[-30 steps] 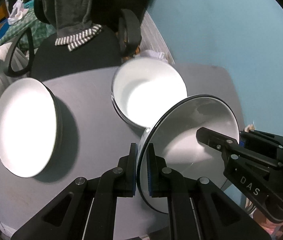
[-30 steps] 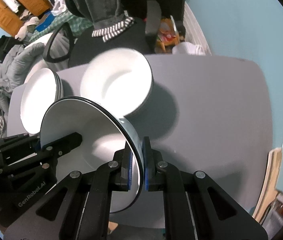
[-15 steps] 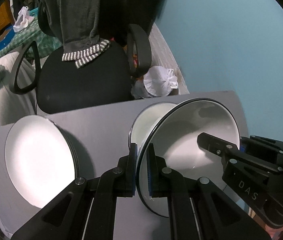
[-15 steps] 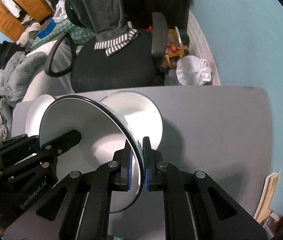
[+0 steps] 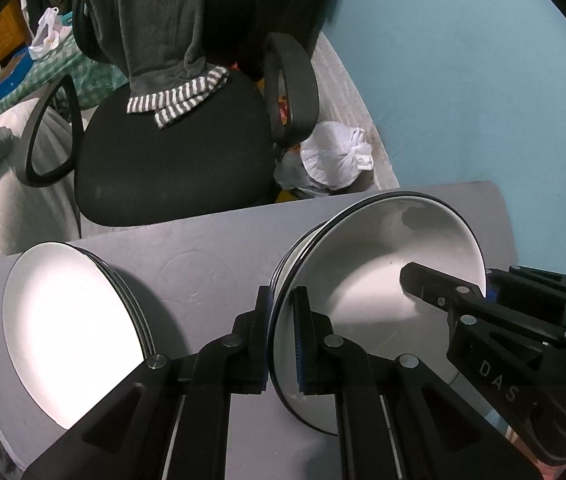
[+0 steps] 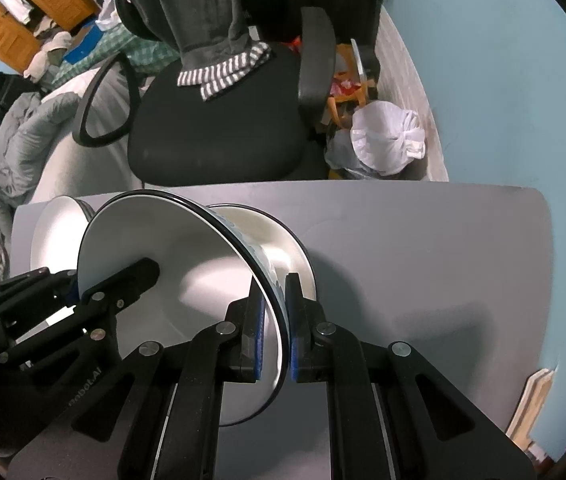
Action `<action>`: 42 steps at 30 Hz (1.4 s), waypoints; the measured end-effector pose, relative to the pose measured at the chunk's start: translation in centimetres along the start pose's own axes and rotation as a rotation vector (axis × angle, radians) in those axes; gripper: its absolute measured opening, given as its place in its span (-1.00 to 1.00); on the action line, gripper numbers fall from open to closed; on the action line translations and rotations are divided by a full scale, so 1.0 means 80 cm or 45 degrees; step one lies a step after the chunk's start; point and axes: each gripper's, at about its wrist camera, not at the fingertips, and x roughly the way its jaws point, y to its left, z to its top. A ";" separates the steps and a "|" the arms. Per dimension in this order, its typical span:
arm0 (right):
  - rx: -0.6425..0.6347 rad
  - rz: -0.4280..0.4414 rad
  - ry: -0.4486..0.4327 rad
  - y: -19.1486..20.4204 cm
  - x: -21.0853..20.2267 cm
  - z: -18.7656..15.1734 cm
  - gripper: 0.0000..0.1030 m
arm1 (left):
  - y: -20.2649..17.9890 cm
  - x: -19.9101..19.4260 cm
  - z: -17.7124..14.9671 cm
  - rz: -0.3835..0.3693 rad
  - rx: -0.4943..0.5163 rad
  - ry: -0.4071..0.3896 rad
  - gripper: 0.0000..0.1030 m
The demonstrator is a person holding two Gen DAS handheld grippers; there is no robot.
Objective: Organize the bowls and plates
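White bowl with a dark rim (image 5: 379, 280) (image 6: 171, 276), held tilted above the grey counter (image 5: 211, 256) (image 6: 423, 260) at the centre of both views. Left tongs (image 5: 281, 340), lower centre of the left wrist view, closed narrowly on the bowl's near rim, one blue-padded finger inside and one outside. Right tongs (image 6: 273, 340), lower centre of the right wrist view, closed in the same way on the opposite rim; each tool appears in the other's view, reaching into the bowl from the side. Directly behind the held bowl, a stack of white bowls (image 6: 279, 248) (image 5: 295, 252) stands on the counter, the held bowl overlapping its mouth; whether the two touch cannot be told. A stack of white plates (image 5: 71, 312) (image 6: 57, 232) lies on the counter, at lower left in the left wrist view and at centre left, partly hidden by the bowl, in the right wrist view. Beyond the counter's far edge: a black office chair (image 5: 171, 160) (image 6: 223, 128) with a grey striped-cuff garment (image 5: 163, 40) (image 6: 219, 32) hung over its back, and a tied white plastic bag (image 5: 335, 156) (image 6: 387, 140) on the floor beside a light blue wall (image 5: 463, 80) (image 6: 503, 60).
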 end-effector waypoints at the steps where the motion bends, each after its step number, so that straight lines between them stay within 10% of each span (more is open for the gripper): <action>1: 0.001 0.000 0.004 -0.001 0.001 0.001 -0.82 | 0.000 0.001 0.000 0.001 -0.001 0.001 -0.85; 42: -0.044 -0.095 0.025 0.008 -0.020 0.009 -0.30 | -0.006 -0.030 -0.011 0.100 0.040 -0.114 -0.18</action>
